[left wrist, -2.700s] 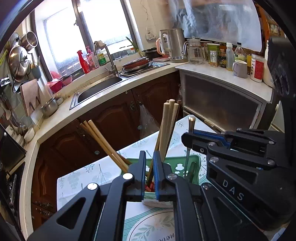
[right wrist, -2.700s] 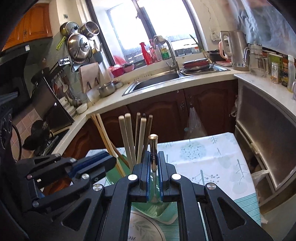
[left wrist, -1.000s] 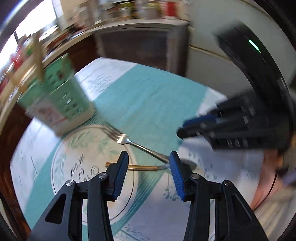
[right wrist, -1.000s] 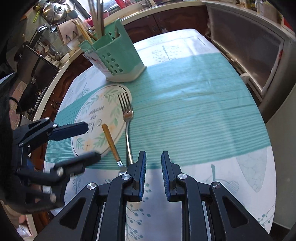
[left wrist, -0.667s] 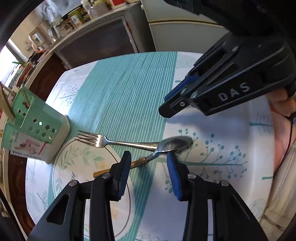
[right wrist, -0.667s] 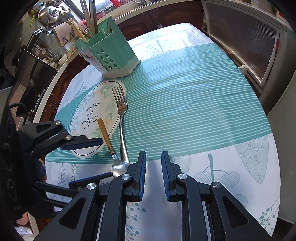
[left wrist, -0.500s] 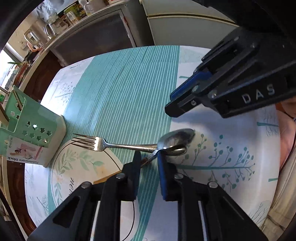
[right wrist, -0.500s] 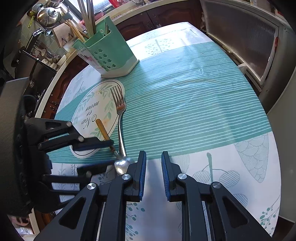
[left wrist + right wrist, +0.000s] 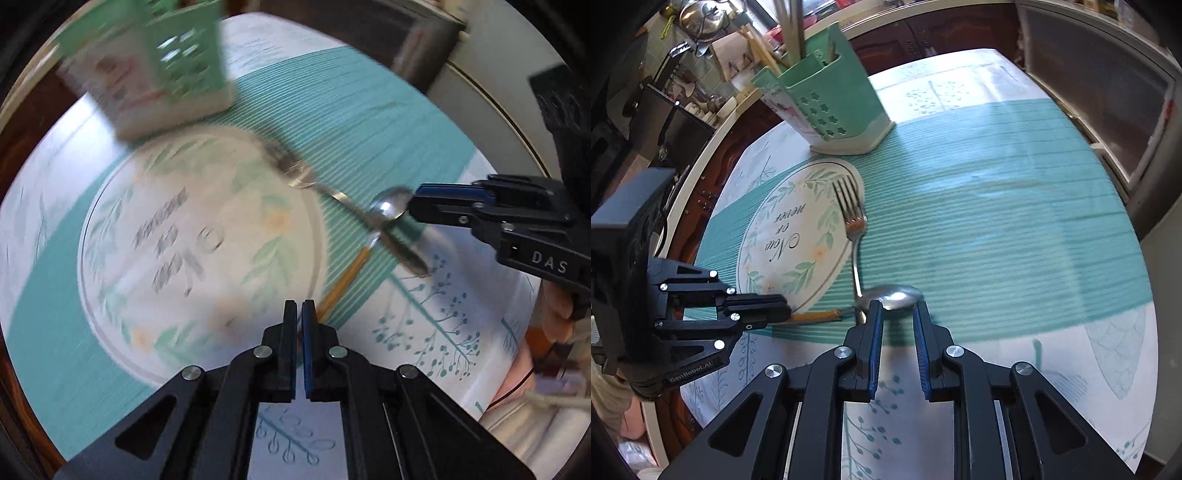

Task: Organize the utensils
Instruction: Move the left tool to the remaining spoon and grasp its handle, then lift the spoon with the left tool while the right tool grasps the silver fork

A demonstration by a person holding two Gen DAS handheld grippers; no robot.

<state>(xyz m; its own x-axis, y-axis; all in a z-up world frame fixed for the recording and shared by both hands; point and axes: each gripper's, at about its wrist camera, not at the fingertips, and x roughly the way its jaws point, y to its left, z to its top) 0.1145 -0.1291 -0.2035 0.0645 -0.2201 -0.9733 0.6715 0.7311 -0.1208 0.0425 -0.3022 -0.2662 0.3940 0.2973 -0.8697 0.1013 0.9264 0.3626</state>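
Observation:
A spoon with a yellow handle (image 9: 816, 316) lies across the steel fork (image 9: 854, 221) on the teal striped tablecloth. My left gripper (image 9: 299, 308) is shut, its jaws together. The handle's end (image 9: 341, 286) runs in beside its right fingertip, and I cannot tell if it is pinched. In the right wrist view the left gripper (image 9: 786, 312) sits at that same handle end. My right gripper (image 9: 897, 307) is open with a narrow gap, its tips over the spoon's bowl (image 9: 892, 295). The green utensil holder (image 9: 827, 107) stands at the far side, with chopsticks in it.
A round printed placemat (image 9: 783, 236) lies under the fork's tines, between the holder and my left gripper. The table's edge (image 9: 701, 173) drops off to the left, toward dark wooden cabinets. A metal-fronted cabinet (image 9: 1108, 85) stands to the right. Part of a person (image 9: 557, 306) is at the right gripper.
The left gripper's jaws closed from wide apart and moved to the handle's end. The spoon swung round, so its handle now points at the left gripper. The right gripper came up over the bowl.

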